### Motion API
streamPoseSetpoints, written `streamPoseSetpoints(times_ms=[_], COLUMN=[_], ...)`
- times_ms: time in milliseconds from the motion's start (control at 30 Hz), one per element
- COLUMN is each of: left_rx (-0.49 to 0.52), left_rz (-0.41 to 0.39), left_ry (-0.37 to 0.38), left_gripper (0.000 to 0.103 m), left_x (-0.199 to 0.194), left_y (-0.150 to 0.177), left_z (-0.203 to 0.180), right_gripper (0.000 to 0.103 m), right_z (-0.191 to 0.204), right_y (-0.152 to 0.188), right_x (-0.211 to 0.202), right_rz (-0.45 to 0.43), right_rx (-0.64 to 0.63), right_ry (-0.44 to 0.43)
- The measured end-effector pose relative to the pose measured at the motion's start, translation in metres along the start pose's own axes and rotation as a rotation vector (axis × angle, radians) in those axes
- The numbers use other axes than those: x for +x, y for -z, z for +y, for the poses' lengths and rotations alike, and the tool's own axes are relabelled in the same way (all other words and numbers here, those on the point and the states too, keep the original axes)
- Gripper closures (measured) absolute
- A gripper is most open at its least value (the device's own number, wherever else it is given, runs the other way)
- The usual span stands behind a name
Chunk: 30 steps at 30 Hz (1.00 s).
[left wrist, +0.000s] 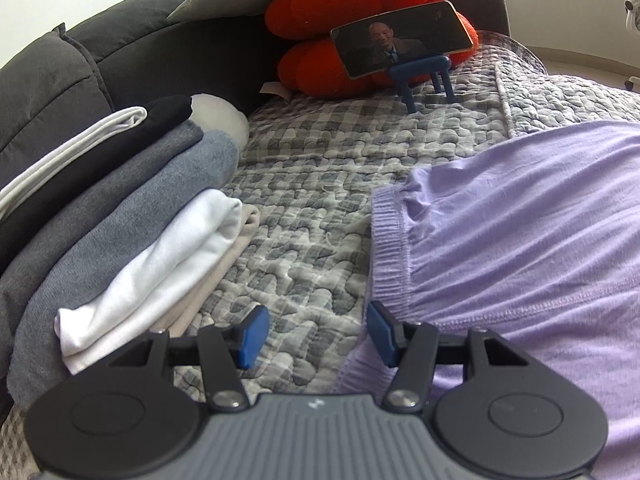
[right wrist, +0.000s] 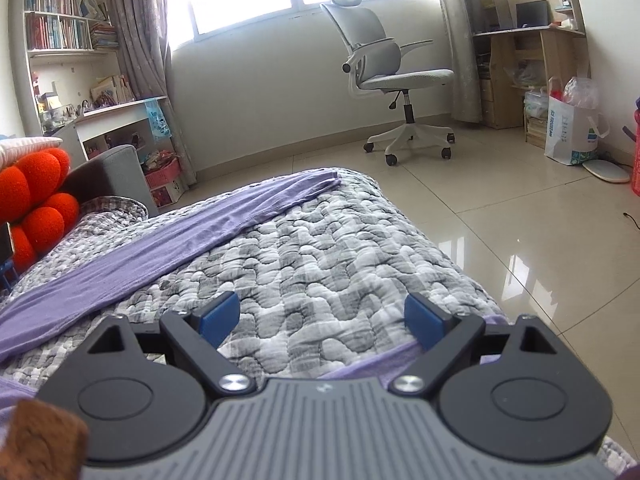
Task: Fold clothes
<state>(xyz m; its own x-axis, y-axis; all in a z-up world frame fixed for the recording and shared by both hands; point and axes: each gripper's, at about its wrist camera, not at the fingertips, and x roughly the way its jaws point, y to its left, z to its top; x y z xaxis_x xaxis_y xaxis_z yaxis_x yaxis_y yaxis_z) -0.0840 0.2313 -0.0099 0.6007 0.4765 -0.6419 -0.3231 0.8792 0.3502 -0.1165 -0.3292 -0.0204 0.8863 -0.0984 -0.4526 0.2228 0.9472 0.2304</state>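
Observation:
Lilac trousers (left wrist: 520, 248) lie flat on the grey checked quilt (left wrist: 312, 184), their elastic waistband (left wrist: 388, 232) facing left. My left gripper (left wrist: 316, 338) is open and empty, low over the quilt, its right pad at the waistband's near corner. In the right wrist view a lilac trouser leg (right wrist: 160, 248) stretches away across the quilt (right wrist: 320, 248) to the far edge. My right gripper (right wrist: 322, 322) is open and empty above the quilt, with lilac cloth (right wrist: 384, 360) under its right finger.
A stack of folded clothes (left wrist: 120, 216) sits at the left against the dark sofa back (left wrist: 80, 56). An orange cushion (left wrist: 360, 20) props a phone on a blue stand (left wrist: 404, 40). Beyond the bed edge are tiled floor (right wrist: 520, 216) and an office chair (right wrist: 388, 76).

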Motion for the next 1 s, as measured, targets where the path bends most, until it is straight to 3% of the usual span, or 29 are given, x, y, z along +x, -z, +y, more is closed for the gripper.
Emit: streamPoseSetpoints(times_ms=[533,1000], left_rx=[-0.064,-0.035], left_rz=[0.03,0.013], left_ry=[0.019,-0.017], left_gripper=[0.046,0.046], left_x=[0.007,0.006], left_y=[-0.0006,-0.0012], left_z=[0.0094,0.0023], right_gripper=[0.012,0.012], right_z=[0.0036,0.0066], right_y=[0.0016,0.0037], right_x=[0.002,0.0028], right_rz=[-0.003,-0.009], right_rx=[-0.002,-0.011], right_ry=[0.022,0.029])
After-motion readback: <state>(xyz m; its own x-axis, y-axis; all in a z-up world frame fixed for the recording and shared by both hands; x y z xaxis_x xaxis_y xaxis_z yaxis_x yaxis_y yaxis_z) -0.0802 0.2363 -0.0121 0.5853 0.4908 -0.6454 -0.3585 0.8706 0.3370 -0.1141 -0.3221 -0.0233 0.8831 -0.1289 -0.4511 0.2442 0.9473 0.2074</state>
